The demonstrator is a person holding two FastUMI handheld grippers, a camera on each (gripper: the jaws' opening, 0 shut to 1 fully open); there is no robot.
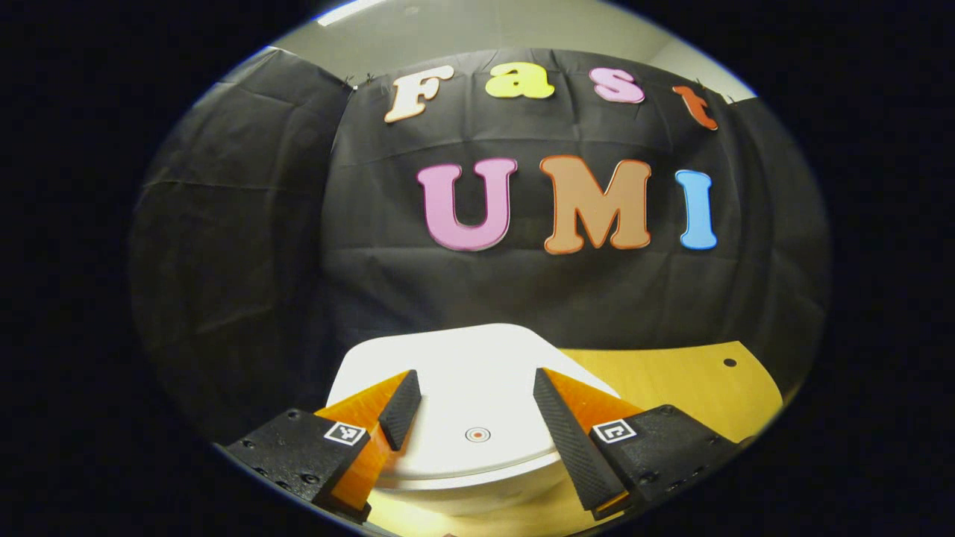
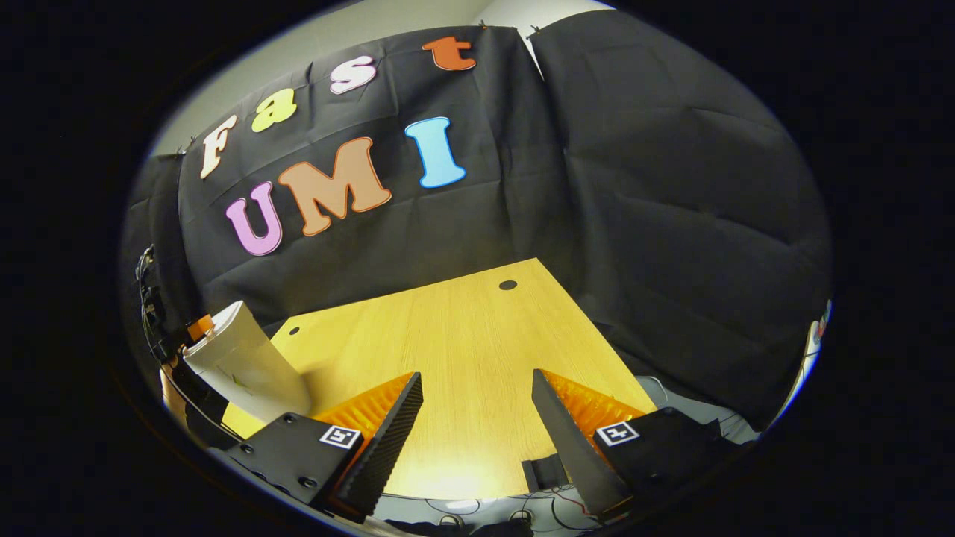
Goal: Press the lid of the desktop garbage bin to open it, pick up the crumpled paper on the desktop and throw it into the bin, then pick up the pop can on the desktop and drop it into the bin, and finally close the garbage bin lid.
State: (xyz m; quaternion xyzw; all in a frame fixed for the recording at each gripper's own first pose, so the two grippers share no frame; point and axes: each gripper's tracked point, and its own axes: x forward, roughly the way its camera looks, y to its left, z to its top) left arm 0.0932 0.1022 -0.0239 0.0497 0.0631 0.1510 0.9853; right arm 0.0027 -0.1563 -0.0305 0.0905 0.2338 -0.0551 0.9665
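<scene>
Bin (image 1: 462,403) sits low in the left gripper view, at about six o'clock, a white desktop garbage bin seen from just above its lid (image 1: 477,373). The lid lies flat and closed across the top, facing upward, with a small round mark (image 1: 477,434) near its front edge. In the right gripper view the same bin (image 2: 250,365) stands at about eight o'clock on the table's near-left part, its long axis upright though the fisheye tilts it, top leaning toward ten o'clock.

The left gripper (image 1: 477,406) hangs over the lid with its jaws spread wide, one finger on each side of the round mark; nothing is held between them, and I cannot tell whether the tips touch the lid. The right gripper (image 2: 477,418) is also spread wide and grips nothing, poised above bare tabletop well apart from the bin. In that view part of another gripper, and cables (image 2: 149,313), show just behind the bin at nine o'clock.

The table (image 2: 462,343) is light yellow wood with a visible grain and two small dark holes near its far corners, one hole (image 2: 508,285) at twelve o'clock. A small dark block (image 2: 543,471) sits at the table's near edge, with loose wires (image 2: 567,501) below it. Black cloth (image 2: 671,224) drapes the booth's walls behind and beside the table, and a pale ceiling (image 1: 462,30) shows above it.
</scene>
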